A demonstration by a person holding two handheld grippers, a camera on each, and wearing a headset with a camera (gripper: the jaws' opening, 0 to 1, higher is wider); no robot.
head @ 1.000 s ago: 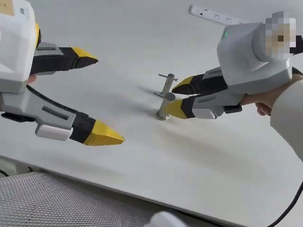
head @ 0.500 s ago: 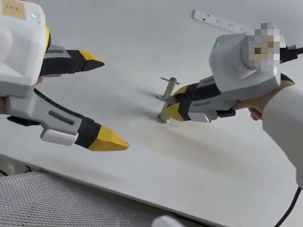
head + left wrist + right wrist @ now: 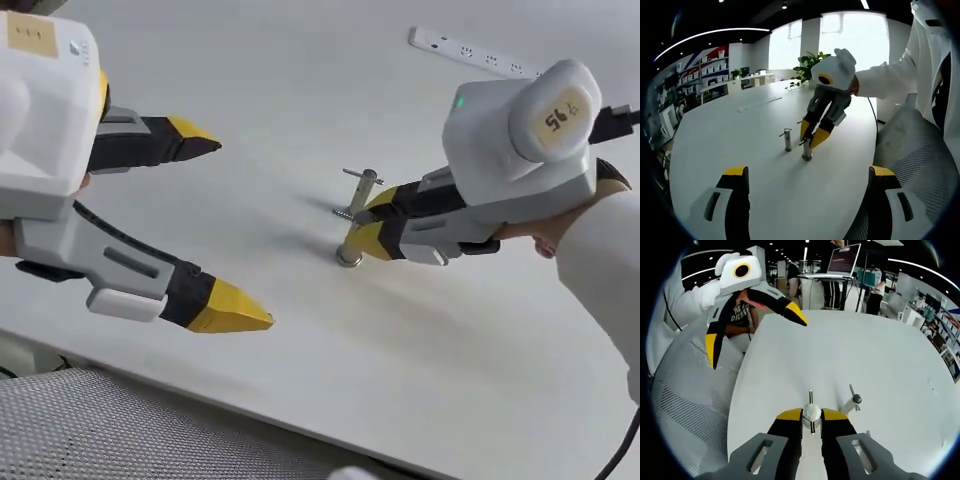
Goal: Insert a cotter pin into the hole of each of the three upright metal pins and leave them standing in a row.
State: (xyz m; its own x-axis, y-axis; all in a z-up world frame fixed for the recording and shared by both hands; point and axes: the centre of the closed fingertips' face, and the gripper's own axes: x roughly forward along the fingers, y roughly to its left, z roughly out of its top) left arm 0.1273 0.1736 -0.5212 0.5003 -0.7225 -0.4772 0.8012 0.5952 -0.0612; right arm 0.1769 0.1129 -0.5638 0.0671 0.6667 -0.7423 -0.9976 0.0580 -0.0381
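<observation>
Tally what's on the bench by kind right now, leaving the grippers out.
Metal pins: 2
Cotter pins: 2, one through each metal pin
Power strip: 1
Total: 5

A white tabletop (image 3: 730, 145) stretches through an open-plan office toward bright windows (image 3: 852, 32) and a potted plant (image 3: 807, 65), with shelves (image 3: 715, 67) along one wall, a mesh chair (image 3: 920, 155) alongside and a strip light (image 3: 710, 34) overhead.
</observation>
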